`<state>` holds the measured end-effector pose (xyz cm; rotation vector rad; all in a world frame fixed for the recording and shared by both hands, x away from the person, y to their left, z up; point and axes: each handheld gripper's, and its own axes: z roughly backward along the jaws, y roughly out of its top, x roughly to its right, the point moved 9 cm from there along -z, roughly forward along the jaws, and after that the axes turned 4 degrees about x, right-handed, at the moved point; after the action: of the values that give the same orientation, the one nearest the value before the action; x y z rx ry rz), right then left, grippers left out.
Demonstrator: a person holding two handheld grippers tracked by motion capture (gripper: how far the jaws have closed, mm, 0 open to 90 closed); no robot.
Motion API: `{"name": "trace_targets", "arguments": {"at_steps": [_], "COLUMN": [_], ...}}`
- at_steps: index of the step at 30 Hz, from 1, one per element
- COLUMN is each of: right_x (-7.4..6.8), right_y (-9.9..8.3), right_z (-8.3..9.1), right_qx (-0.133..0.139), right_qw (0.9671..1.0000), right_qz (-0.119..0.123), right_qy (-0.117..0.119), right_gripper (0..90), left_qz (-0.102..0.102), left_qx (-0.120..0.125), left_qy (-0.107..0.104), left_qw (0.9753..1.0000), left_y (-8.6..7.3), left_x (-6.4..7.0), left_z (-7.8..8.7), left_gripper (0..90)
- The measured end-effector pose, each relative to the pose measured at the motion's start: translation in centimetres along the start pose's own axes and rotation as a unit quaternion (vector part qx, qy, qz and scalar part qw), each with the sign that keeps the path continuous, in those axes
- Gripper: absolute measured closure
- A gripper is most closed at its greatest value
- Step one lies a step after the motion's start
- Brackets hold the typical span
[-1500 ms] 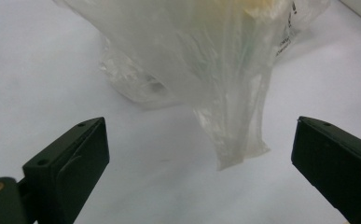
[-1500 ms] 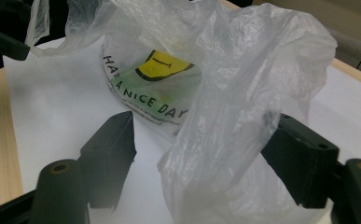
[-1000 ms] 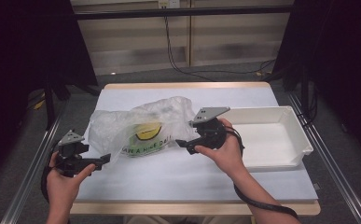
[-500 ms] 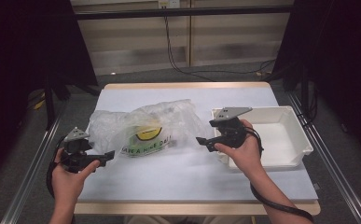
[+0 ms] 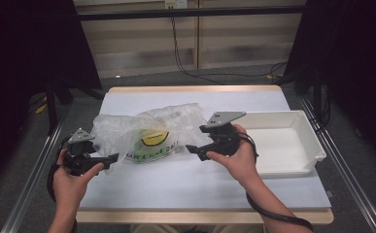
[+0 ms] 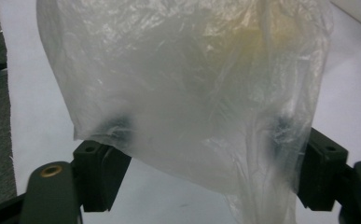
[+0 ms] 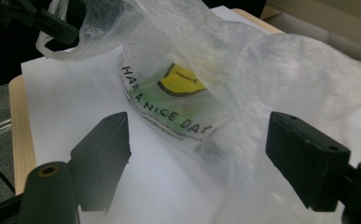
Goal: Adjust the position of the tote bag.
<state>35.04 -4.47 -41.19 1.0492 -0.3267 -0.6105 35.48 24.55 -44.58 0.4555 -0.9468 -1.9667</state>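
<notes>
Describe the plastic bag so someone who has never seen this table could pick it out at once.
On the pale table, left of the white tray, lies a crumpled clear plastic bag. Its yellow smiley print and the words HAVE A NICE DAY set it apart.

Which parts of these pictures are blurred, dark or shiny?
High view: the room around the table is dark. Left gripper view: the bag is close, soft and hazy, with bright glints. Right gripper view: the bag's near folds are blurred, its print sharper.
</notes>
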Motion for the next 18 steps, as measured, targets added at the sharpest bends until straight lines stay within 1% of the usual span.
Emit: {"name": "trace_targets", "arguments": {"at_steps": [1,2,3,5,6,7,8,9,10,11,12,13,14,15,16,17,18], "right_x": [-0.3,-0.7,-1.1,-2.0,-2.0,-2.4,-2.8,-3.5,-3.5,-4.3,-4.6,-4.8,-4.8,-5.2,-5.4,-6.0,-6.1], "right_y": [0.0,0.0,-0.1,-0.1,-0.1,0.0,0.0,0.1,0.1,0.1,0.1,0.1,0.1,0.0,0.0,-0.2,-0.2], "right_z": [-0.4,-1.1,-1.7,-2.8,-2.8,-3.3,-3.8,-4.8,-4.8,-5.7,-6.1,-6.4,-6.4,-7.0,-7.4,-8.2,-8.5], "right_qx": [-0.002,-0.006,-0.01,-0.011,-0.011,-0.012,-0.013,-0.016,-0.016,-0.018,-0.019,-0.021,-0.021,-0.023,-0.024,-0.027,-0.027], "right_qw": [1.0,0.9999,0.9998,0.9996,0.9996,0.9995,0.9994,0.999,0.999,0.9985,0.9983,0.9982,0.9982,0.9979,0.9977,0.9972,0.9971], "right_qz": [0.001,0.001,0.003,0.005,0.005,0.006,0.007,0.012,0.012,0.014,0.018,0.02,0.02,0.018,0.019,0.018,0.017], "right_qy": [0.003,0.01,0.014,0.024,0.024,0.028,0.033,0.041,0.041,0.05,0.052,0.054,0.054,0.058,0.06,0.067,0.069], "right_gripper": [21.5,21.4,21.4,21.5,21.5,21.7,21.8,21.9,21.9,22.2,22.3,22.3,22.3,22.4,22.7,23.9,23.9], "left_qz": [-0.001,0.002,0.0,0.002,-0.002,0.002,0.004,0.005,0.005,0.005,0.009,0.004,0.004,0.004,0.006,0.001,-0.006], "left_qx": [-0.001,-0.001,-0.002,-0.001,-0.004,-0.005,-0.007,-0.023,-0.023,-0.025,-0.026,-0.024,-0.024,-0.025,-0.026,-0.026,-0.033], "left_qy": [-0.001,-0.003,-0.007,-0.009,-0.009,-0.018,-0.023,-0.023,-0.023,-0.031,-0.04,-0.038,-0.038,-0.048,-0.057,-0.065,-0.07], "left_qw": [1.0,1.0,1.0,1.0,0.9999,0.9998,0.9997,0.9995,0.9995,0.9992,0.9988,0.999,0.999,0.9985,0.998,0.9976,0.997], "left_y": [0.0,-0.1,-0.2,-0.2,-0.4,-0.5,-0.6,-0.9,-0.9,-1.0,-1.1,-1.0,-1.0,-1.0,-1.1,-1.0,-1.0], "left_x": [0.1,0.2,0.3,0.4,0.5,0.7,0.8,1.1,1.1,1.3,1.7,1.8,1.8,2.0,2.3,2.9,3.0], "left_z": [0.0,-0.1,-0.1,-0.2,-0.2,-0.2,-0.2,-0.3,-0.3,-0.4,-0.5,-0.6,-0.6,-0.5,-0.5,-0.5,-0.4], "left_gripper": [27.2,29.1,31.3,39.0,39.0,45.3,50.1,54.9,55.3,56.8,60.3,61.8,63.5,63.5,69.3,71.4,72.7]}}
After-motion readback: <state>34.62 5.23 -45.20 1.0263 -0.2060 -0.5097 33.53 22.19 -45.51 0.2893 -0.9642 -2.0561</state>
